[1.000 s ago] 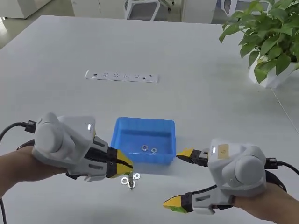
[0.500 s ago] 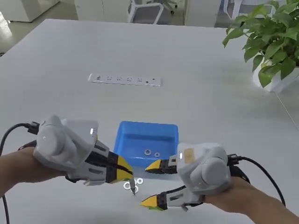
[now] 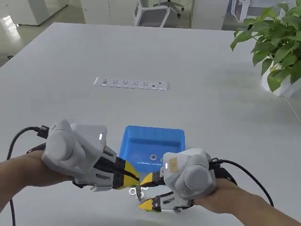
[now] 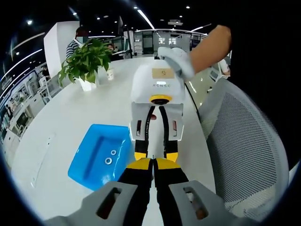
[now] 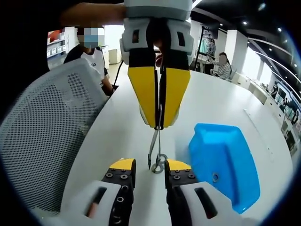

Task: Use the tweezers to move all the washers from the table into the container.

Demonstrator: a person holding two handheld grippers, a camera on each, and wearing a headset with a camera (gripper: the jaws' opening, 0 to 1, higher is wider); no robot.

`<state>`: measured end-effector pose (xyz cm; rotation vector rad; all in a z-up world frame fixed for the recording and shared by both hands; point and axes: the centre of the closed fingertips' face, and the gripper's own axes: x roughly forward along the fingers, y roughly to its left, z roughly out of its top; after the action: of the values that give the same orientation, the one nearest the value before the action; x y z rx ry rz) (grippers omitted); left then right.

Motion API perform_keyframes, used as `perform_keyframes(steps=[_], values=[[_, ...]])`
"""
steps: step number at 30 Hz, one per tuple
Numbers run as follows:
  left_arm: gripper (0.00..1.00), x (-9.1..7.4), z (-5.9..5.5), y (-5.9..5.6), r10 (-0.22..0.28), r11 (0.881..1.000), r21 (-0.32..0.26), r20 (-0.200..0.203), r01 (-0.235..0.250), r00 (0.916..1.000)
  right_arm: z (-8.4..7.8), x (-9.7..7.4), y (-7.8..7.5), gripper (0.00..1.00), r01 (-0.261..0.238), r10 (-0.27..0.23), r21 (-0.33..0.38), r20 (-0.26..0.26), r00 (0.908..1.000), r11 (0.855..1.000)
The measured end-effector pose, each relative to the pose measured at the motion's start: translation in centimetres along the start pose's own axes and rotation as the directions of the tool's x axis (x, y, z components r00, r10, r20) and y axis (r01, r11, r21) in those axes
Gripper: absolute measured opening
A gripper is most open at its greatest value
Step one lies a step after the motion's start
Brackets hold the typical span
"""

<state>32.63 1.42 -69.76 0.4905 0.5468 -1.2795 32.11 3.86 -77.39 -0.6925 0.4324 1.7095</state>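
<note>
Table (image 3: 211,94): left tool (image 5: 159,123) clamps tweezers (image 5: 155,146), tips down at washer (image 5: 160,166); right tool (image 3: 150,192) agape.

head view: bright, even overhead light, sharp throughout. the white matte table (image 3: 211,94) carries faint, soft shadows at 6 o'clock, and daylight glares off the glossy floor (image 3: 9,21) at 10 o'clock. both gripper views bend straight lines strongly toward the edges. left gripper view: a ceiling strip light (image 4: 146,16) shines at 12 o'clock. right gripper view: washed-out bright windows (image 5: 251,61) at 2 o'clock; the blue plastic container (image 5: 225,160) shows a soft sheen.
</note>
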Motion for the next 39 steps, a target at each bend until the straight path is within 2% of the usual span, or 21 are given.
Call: perform_keyframes(steps=[7, 13, 26, 32, 39], values=[[0.05, 0.06, -0.06, 0.02, -0.002, 1.000, 0.003, -0.004, 0.002, 1.0000, -0.12, 0.68, -0.02, 0.17, -0.014, 0.014, -0.014, -0.014, 0.9998, 1.000], [0.05, 0.05, -0.18, 0.09, -0.004, 1.000, 0.003, -0.005, 0.004, 1.0000, -0.18, 0.71, -0.40, 0.12, 0.006, -0.007, -0.005, -0.025, 0.9997, 1.000], [0.05, 0.24, -0.19, 0.01, -0.010, 1.000, -0.004, -0.011, 0.010, 0.9999, -0.22, 0.74, -0.19, 0.09, 0.003, -0.002, 0.023, -0.020, 0.9998, 1.000], [0.06, 0.32, -0.32, -0.04, -0.012, 1.000, -0.001, -0.030, 0.012, 0.9995, -0.29, 0.75, -0.17, 0.09, 0.007, -0.006, 0.017, -0.027, 0.9996, 1.000], [0.06, 0.22, -0.42, -0.24, -0.015, 1.000, -0.010, -0.035, 0.014, 0.9993, -0.35, 0.68, -0.02, 0.09, 0.001, -0.002, -0.003, -0.042, 0.9991, 1.000]])
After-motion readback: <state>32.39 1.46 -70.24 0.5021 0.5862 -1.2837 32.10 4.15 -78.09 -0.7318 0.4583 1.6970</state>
